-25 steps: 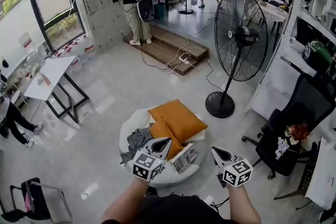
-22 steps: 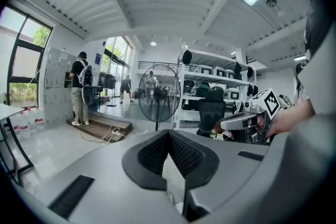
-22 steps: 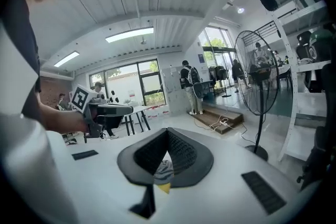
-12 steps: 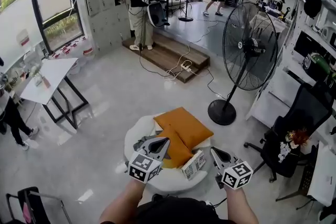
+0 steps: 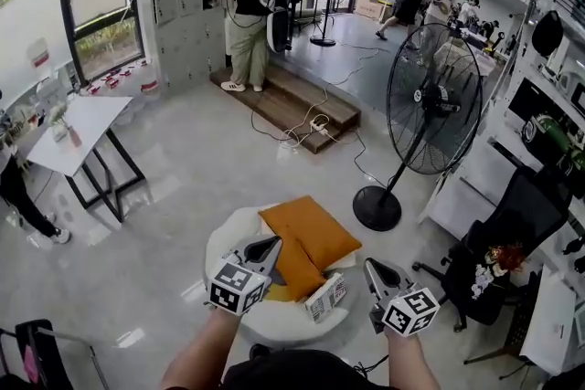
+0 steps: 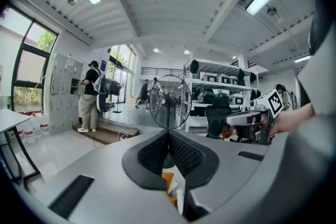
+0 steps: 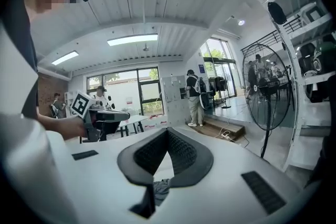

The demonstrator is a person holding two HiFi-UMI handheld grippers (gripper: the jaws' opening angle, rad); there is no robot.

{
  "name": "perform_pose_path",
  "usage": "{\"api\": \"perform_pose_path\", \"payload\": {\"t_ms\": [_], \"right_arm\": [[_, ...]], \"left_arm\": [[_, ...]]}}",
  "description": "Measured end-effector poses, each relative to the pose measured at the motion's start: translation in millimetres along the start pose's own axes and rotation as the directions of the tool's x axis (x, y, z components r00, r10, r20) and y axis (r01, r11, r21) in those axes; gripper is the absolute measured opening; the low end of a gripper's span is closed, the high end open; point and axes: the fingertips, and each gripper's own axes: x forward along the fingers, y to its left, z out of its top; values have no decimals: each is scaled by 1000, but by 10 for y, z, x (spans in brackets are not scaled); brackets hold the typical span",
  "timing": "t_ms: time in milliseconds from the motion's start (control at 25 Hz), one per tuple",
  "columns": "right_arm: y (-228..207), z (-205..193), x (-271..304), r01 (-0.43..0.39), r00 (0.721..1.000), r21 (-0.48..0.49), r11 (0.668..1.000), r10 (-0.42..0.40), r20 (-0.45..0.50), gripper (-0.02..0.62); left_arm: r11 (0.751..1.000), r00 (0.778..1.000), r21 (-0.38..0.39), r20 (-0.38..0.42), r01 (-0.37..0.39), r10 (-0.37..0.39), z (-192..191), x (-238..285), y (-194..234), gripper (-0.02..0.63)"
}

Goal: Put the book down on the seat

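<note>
**Head view:** The book (image 5: 324, 296) lies on the white round seat (image 5: 274, 324), at its near edge, touching the lower of two orange cushions (image 5: 311, 228). The left claw (image 5: 271, 243) and right claw (image 5: 371, 266) hover on either side of the book, and neither touches it.

**Left gripper view:** The left claw (image 6: 168, 134) is clenched, tips together, nothing gripped. An orange cushion shows below it.

**Right gripper view:** The right claw (image 7: 167, 131) is clenched and empty, with a grey cloth (image 7: 159, 190) below it
</note>
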Motion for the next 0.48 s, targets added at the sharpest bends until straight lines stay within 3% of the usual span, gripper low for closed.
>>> {"api": "perform_pose_path", "payload": {"t_ms": [280,480], "right_arm": [[-206,54,-70,-3,1000,-11,1000,3,18,14],[-265,37,-226,-20,999,-6,1000,21,28,14]], "left_arm": [[996,997,18,-6,-82,82,34,138,14,5],[998,998,8,3,-69,69,148,240,-142,5]]}}
